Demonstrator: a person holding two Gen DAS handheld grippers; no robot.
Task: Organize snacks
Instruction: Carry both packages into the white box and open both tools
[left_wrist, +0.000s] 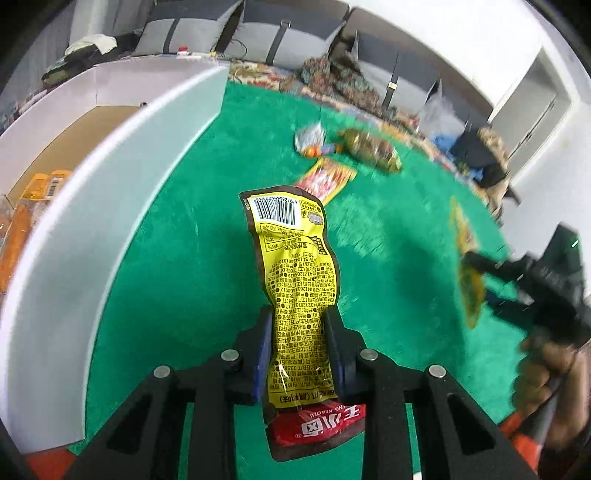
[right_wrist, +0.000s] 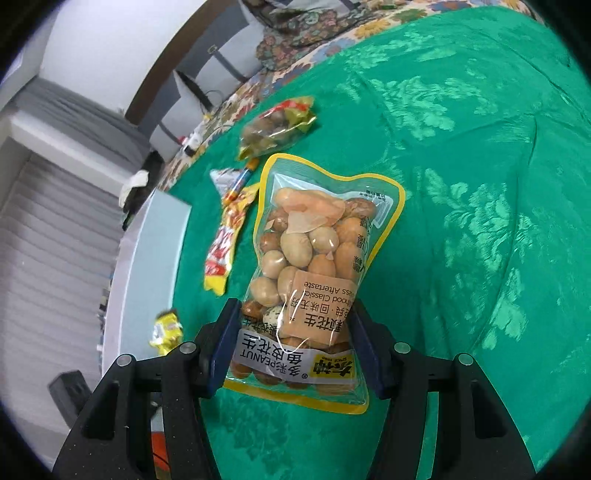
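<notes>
Between the blue pads of your left gripper (left_wrist: 299, 354) sits a long yellow foil snack packet with a barcode and a red end (left_wrist: 291, 280); the jaws are pinched tight on its lower half. The barcode end sticks out forward, off the green patterned tablecloth (left_wrist: 192, 229).

Your right gripper (right_wrist: 295, 343) is clamped on a clear yellow-edged pouch of peanuts (right_wrist: 314, 266), pads pressing both sides near the labelled end, the pouch raised above the cloth. Seen from the left wrist, that gripper is blurred at the right edge, your right hand (left_wrist: 550, 373) wrapped round its handle.

Left of the held packet stands a white box wall (left_wrist: 122, 206). Past it, inside a cardboard-floored compartment, lie orange packets (left_wrist: 40, 192).

Loose on the cloth further out:
- a flat red-and-yellow sachet (left_wrist: 325, 181)
- a crumpled silver wrapper (left_wrist: 310, 136), just beyond the sachet
- a clear bag of brown nuts with yellow trim (left_wrist: 373, 147), beside the wrapper

Beyond the table's far edge: flowered fabric (left_wrist: 332, 77), grey cushions (left_wrist: 258, 33), a white wall (left_wrist: 461, 40).
</notes>
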